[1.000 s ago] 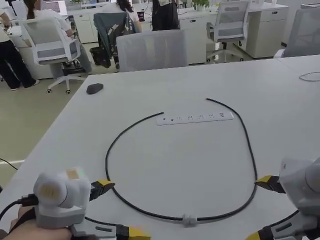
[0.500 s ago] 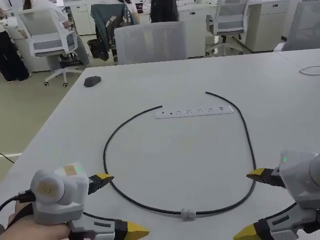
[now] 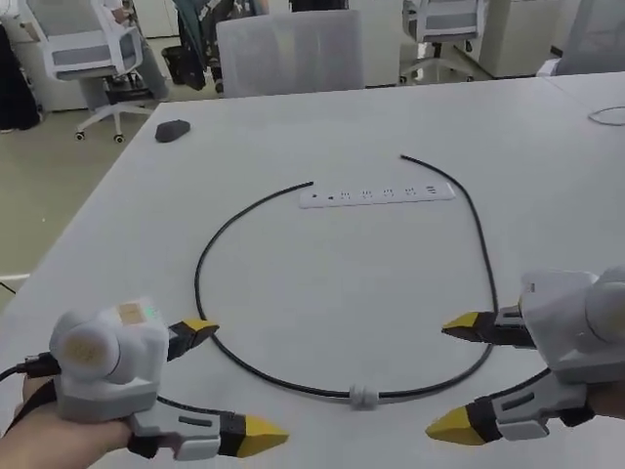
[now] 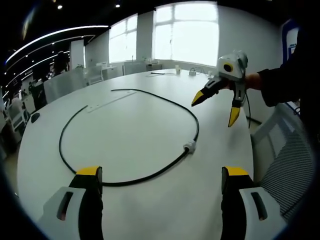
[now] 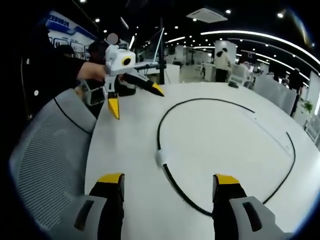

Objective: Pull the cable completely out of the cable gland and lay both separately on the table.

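Note:
A long black cable (image 3: 198,274) lies in a wide loop on the white table (image 3: 322,283). The small pale cable gland (image 3: 362,396) is threaded on its near stretch. My left gripper (image 3: 232,381) hovers open to the left of the gland, and my right gripper (image 3: 451,375) hovers open to its right. Neither touches anything. In the left gripper view the gland (image 4: 189,147) lies ahead of the open gripper (image 4: 161,172), with the right gripper (image 4: 214,112) beyond it. From the right gripper (image 5: 168,178), the gland (image 5: 160,157) sits close ahead and the left gripper (image 5: 137,103) farther off.
A white power strip (image 3: 376,193) lies across the far gap of the loop. A dark mouse (image 3: 172,129) rests near the table's far left edge. A grey chair (image 3: 288,51) stands behind the table, and a thin loose cable (image 3: 607,115) lies at the far right.
The head camera has tilted down, shifting the whole scene up. My right gripper has moved left, closer to the gland. The left gripper has held its place beside the cable.

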A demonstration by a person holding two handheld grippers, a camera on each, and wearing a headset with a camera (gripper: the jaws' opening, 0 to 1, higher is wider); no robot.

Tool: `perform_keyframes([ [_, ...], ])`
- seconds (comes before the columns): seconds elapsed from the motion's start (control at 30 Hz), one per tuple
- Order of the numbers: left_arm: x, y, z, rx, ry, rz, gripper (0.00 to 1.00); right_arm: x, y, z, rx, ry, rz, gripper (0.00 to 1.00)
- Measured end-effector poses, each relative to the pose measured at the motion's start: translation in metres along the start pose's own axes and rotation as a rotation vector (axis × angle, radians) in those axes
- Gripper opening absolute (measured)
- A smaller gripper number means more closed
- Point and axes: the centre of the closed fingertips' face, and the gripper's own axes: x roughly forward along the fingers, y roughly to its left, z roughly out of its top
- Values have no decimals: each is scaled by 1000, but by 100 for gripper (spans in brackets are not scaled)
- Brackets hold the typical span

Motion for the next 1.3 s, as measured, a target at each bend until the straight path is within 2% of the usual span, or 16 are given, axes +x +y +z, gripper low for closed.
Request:
perform_keyframes([
  [0.1, 0, -2, 2, -5, -9, -8, 96, 10, 1, 3, -43, 5, 10, 58],
  [0.17, 1, -7, 3, -28, -18, -36, 92, 18, 4, 3, -37, 13, 32, 54],
  [0.2, 2, -11, 6, -47, -38, -55, 90, 21, 5, 4, -33, 15, 41, 52],
  [0.27, 2, -13, 17, -99, -111, -67, 91, 29, 9, 6, -8, 12, 65, 51],
  [0.33, 2, -19, 23, -147, -142, -89, 91, 35, 9, 5, -4, 22, 71, 45],
  [0.4, 3, -19, 24, -137, -152, -90, 87, 41, 10, 4, -13, 23, 75, 40],
  [0.47, 5, -24, 23, -122, -145, -97, 87, 46, 10, 4, -2, 25, 87, 38],
  [0.53, 7, -28, 21, -120, -143, -106, 87, 50, 10, 4, 44, 23, 104, 35],
  [0.63, 6, -31, 29, -83, -210, -88, 91, 56, 6, 4, 101, 8, 110, 29],
  [0.7, 6, -31, 29, -93, -212, -86, 90, 59, 4, 4, 108, 4, 114, 28],
  [0.83, 8, -31, 20, -88, -188, -83, 90, 66, 1, -2, 125, 22, 113, 24],
  [0.9, 7, -30, 19, -35, -191, -62, 93, 68, 0, -1, 138, 17, 119, 22],
  [1.03, 7, -32, 19, -54, -200, -74, 92, 72, -1, 0, 146, 10, 125, 19],
  [1.2, 9, -31, 16, -66, -200, -78, 92, 78, 4, -5, 145, 37, 164, 15],
  [1.3, 9, -31, 14, -67, -199, -78, 92, 80, 5, -7, 127, 46, 168, 15],
])
